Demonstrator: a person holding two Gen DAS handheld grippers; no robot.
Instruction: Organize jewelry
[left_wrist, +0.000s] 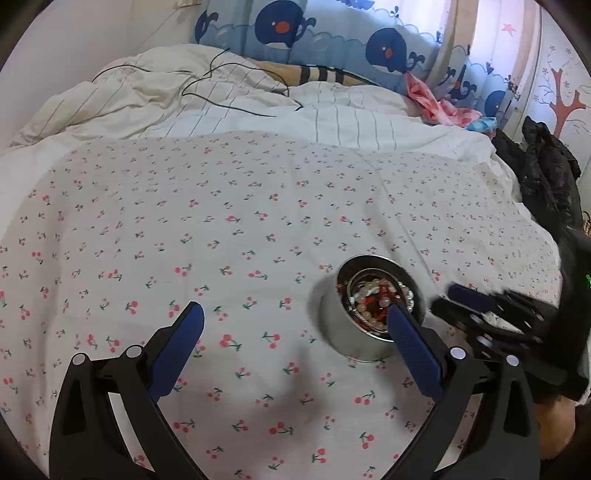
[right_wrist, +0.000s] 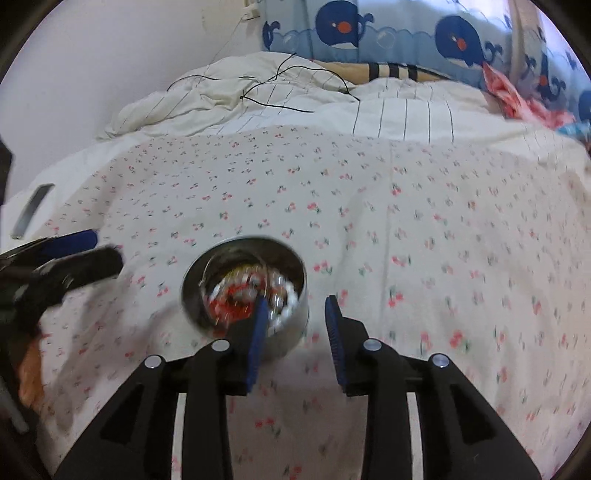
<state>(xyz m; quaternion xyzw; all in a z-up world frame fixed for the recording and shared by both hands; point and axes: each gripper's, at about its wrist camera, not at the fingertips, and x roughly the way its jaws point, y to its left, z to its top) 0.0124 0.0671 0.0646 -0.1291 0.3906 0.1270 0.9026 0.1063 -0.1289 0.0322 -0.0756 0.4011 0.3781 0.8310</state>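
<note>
A round metal tin (left_wrist: 338, 332) stands on the cherry-print sheet (left_wrist: 221, 221) and holds a heap of red, white and pearl beads (left_wrist: 373, 299). My left gripper (left_wrist: 295, 312) is wide open just left of the tin, its right pad in front of the tin's near rim and nothing between the pads. In the right wrist view, blurred, my right gripper (right_wrist: 295, 304) is open. Its left finger hangs over the beads (right_wrist: 240, 295) inside the tin (right_wrist: 221, 254) and its right finger is outside the wall. The pads grip nothing.
A rumpled striped duvet (left_wrist: 221, 96) with a black cable (left_wrist: 229, 103) lies at the back, before a whale-print curtain (left_wrist: 332, 40). A black jacket (left_wrist: 546, 177) covers the right bed edge. A flat grey object (right_wrist: 33, 210) lies far left.
</note>
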